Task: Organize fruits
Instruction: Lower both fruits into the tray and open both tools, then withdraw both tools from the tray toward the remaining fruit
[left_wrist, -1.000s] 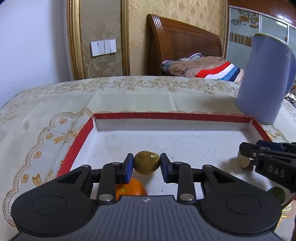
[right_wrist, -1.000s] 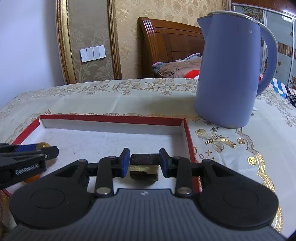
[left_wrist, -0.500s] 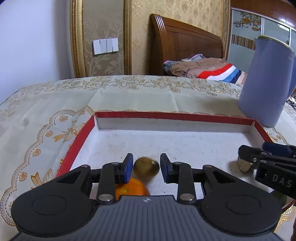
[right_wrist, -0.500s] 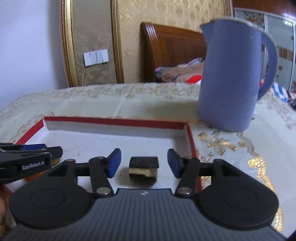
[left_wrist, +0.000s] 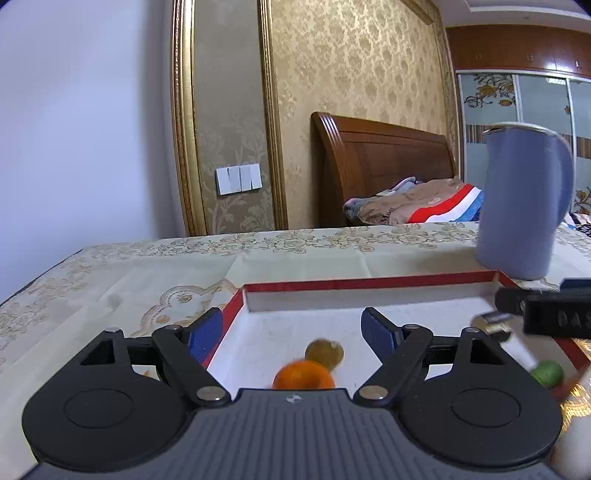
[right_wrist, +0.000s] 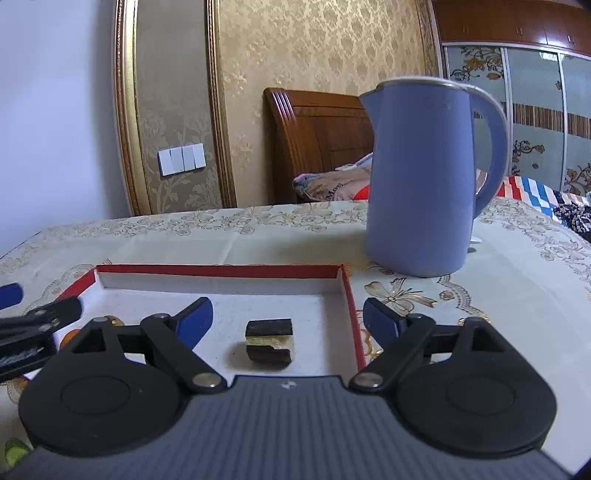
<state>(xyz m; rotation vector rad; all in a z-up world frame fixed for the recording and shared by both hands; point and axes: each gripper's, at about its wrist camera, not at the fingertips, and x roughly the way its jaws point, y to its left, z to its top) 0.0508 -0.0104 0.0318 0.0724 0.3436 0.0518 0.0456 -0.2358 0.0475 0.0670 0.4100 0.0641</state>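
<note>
A red-rimmed box (left_wrist: 369, 283) with a white floor lies on the table; it also shows in the right wrist view (right_wrist: 221, 270). In it lie a brownish-yellow round fruit (left_wrist: 324, 350) and an orange (left_wrist: 303, 376) in front of it. My left gripper (left_wrist: 291, 330) is open and empty above them. A dark block with a yellow layer (right_wrist: 269, 343) lies in the box; it also shows blurred in the left wrist view (left_wrist: 493, 325). My right gripper (right_wrist: 286, 319) is open and empty above it. A green fruit (left_wrist: 547, 373) lies at the right.
A tall blue kettle (right_wrist: 424, 177) stands on the patterned tablecloth (right_wrist: 498, 295) behind the box's right corner; it shows in the left wrist view too (left_wrist: 524, 199). A wooden bed headboard (left_wrist: 380, 162) and a wall stand beyond the table.
Both grippers have opened and let go: the left of the brownish fruit, the right of the dark block, which now lie in the box. Both have lifted and drawn back.
</note>
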